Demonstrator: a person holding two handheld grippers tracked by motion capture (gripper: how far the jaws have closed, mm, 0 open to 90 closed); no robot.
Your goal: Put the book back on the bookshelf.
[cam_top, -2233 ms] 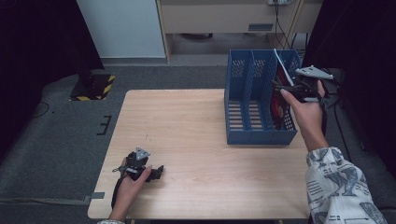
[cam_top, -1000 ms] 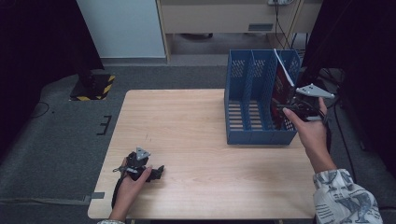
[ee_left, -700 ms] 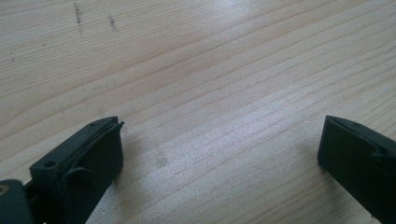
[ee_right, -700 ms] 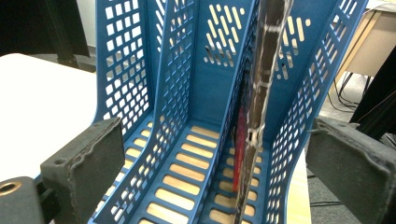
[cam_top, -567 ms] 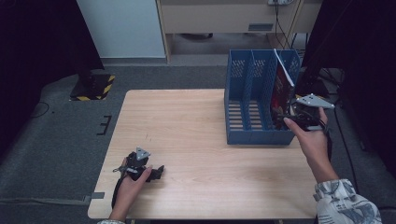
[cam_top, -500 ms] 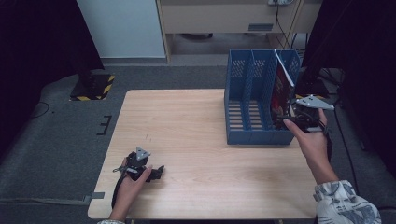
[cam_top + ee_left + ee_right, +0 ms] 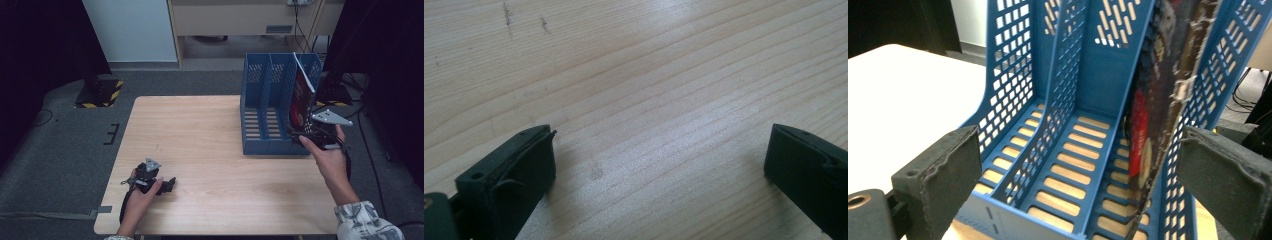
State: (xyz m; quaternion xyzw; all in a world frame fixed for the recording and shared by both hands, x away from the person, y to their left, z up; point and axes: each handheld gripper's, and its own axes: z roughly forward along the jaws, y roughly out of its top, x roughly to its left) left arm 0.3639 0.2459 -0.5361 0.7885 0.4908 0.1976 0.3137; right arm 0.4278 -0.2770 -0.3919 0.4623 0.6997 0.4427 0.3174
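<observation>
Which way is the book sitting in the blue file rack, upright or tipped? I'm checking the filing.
Tipped: the book stands in the rack's rightmost slot, its top leaning against the right wall.

A blue file rack (image 7: 272, 107) stands on the wooden table (image 7: 210, 145), a red-and-black book (image 7: 301, 100) upright in its rightmost slot, the right gripper (image 7: 320, 135) just beside its front corner, the left gripper (image 7: 150, 180) well apart from it.

File rack (image 7: 265, 120) sits on the right half of the table (image 7: 200, 130), toward the far edge. A book (image 7: 300, 97) stands in its rightmost slot, leaning. Right gripper (image 7: 320, 135) is at the rack's lower right corner, left gripper (image 7: 150, 177) down at lower left.
</observation>
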